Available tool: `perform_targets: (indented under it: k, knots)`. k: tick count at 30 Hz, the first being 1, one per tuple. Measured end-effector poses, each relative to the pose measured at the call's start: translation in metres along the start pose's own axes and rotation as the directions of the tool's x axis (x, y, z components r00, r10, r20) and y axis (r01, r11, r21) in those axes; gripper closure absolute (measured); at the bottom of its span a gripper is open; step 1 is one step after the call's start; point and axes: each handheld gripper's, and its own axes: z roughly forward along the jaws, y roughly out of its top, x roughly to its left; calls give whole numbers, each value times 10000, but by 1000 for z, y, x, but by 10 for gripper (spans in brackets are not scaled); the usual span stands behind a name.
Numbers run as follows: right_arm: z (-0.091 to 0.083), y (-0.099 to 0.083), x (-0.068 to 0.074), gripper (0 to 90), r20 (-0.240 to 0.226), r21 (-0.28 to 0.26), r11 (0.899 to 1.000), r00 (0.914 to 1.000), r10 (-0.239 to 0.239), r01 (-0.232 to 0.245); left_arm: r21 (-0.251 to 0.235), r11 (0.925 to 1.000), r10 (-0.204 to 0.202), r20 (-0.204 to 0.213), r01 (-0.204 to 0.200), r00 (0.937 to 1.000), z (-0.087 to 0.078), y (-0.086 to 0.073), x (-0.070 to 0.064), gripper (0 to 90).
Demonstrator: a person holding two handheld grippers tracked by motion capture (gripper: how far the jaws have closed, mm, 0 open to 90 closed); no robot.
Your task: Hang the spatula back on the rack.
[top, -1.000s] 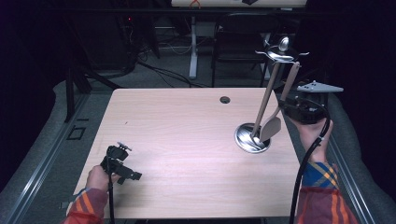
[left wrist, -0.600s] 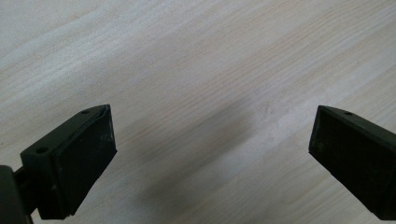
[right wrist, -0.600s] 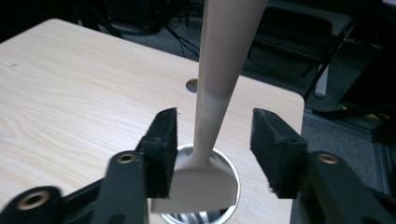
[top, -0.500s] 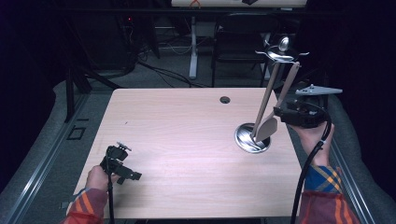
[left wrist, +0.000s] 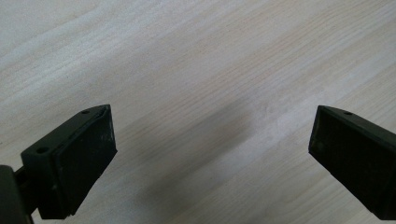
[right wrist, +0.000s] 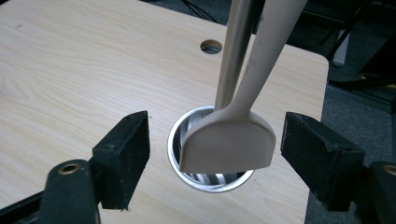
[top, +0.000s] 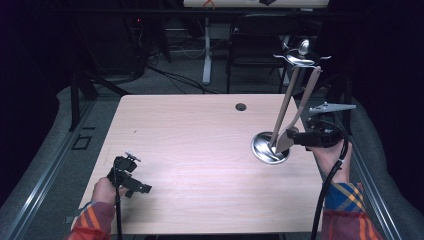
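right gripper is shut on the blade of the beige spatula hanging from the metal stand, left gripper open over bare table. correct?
Not quite: the right gripper is open, not shut. The right gripper view shows its jaws spread on either side of the beige spatula, touching neither edge. The rest holds: the spatula hangs from the metal stand, and the left gripper is open over bare table.

Pretty plain setup here: a light wood-grain table with rounded corners, sitting on a grey floor. There's a small round cable hole near the far edge, a bit right of centre. The one thing standing right on the top is a shiny metal stand with a round dished base, over on the right side, well apart from that hole. Its pole goes up tilted. The rest of the top is just bare wood.
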Motion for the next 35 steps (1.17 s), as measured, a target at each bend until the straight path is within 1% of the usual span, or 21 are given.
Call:
perform_targets:
  k: [2, 3, 6, 9, 11, 12, 13, 14, 16, 17, 19, 22, 23, 26, 27, 28, 30, 33, 34, 35]
  knots:
    - [2, -3, 2, 208, -26, 133, 9999, 10000, -17, 18, 4, 10000, 9, 2, -9, 10000, 0, 0, 0, 5]
    - [3, -5, 3, 200, -43, 235, 9997, 9999, -97, 98, 10, 10000, 28, -7, -28, 10000, 0, 0, 1, 5]
    - [8, -12, 8, 173, -364, 659, 9977, 9992, -142, 166, 34, 10000, 16, 8, -16, 10000, 0, 0, 0, 6]
    - [11, -20, 13, 153, -464, 891, 9959, 9988, -137, 178, 62, 10000, 34, 18, -34, 10000, 0, 0, 0, 6]
    - [11, -26, 16, 145, -556, 717, 9973, 9984, -94, 134, 53, 10000, 5, 7, -5, 10000, 1, 0, 0, 7]
    - [11, -28, 19, 131, -526, 707, 9973, 9984, -183, 220, 65, 10000, 14, 2, -14, 10000, 1, 0, 0, 7]
    - [12, -31, 21, 114, -650, 717, 9969, 9975, -263, 310, 56, 10000, 20, -5, -20, 10000, 1, 0, 0, 8]
    - [13, -34, 23, 96, -739, 714, 9970, 9970, -230, 283, 62, 10000, 23, -7, -23, 10000, 1, 0, 0, 8]
    - [16, -39, 29, 67, -935, 991, 9942, 9951, -317, 410, 55, 10000, 23, 20, -23, 10000, 1, 0, 0, 8]
    - [18, -43, 32, 54, -989, 1025, 9937, 9945, -346, 448, 46, 10000, 44, 48, -44, 10000, 1, 0, 0, 7]
    - [23, -49, 37, 39, -1234, 1239, 9909, 9916, -381, 535, 51, 10000, 74, 77, -74, 9999, 1, 0, 0, 4]
    - [32, -61, 45, 25, -1387, 1555, 9850, 9889, -534, 750, 43, 10000, 67, 96, -67, 9999, 1, 0, 0, 4]
    - [35, -65, 48, 26, -1472, 1548, 9852, 9878, -504, 733, 55, 10000, 65, 100, -66, 9999, 1, 0, 0, 4]
    - [41, -79, 55, 25, -1771, 2070, 9734, 9823, -610, 978, 46, 10000, 64, 129, -64, 9999, 1, -1, 0, 4]
    - [42, -83, 57, 25, -1817, 2201, 9691, 9807, -718, 1118, 40, 10000, 71, 133, -71, 9999, 1, -1, 0, 4]
    - [42, -88, 59, 24, -1910, 2246, 9669, 9784, -785, 1214, 54, 10000, 74, 136, -75, 9999, 1, -1, 0, 4]
    - [42, -95, 62, 20, -1994, 2228, 9662, 9762, -853, 1299, 95, 9999, 83, 140, -85, 9999, 1, -1, 0, 4]
    - [45, -104, 62, 0, -2168, 2457, 9581, 9717, -938, 1473, 90, 9999, 60, 153, -62, 9999, 2, 0, -1, 4]
    - [46, -105, 61, 8, -2213, 2576, 9543, 9706, -945, 1517, 92, 9999, 59, 138, -60, 9999, 2, 0, -1, 4]
    - [46, -105, 60, 25, -2197, 2600, 9538, 9711, -936, 1507, 94, 9999, 55, 142, -57, 9999, 2, 0, -1, 4]
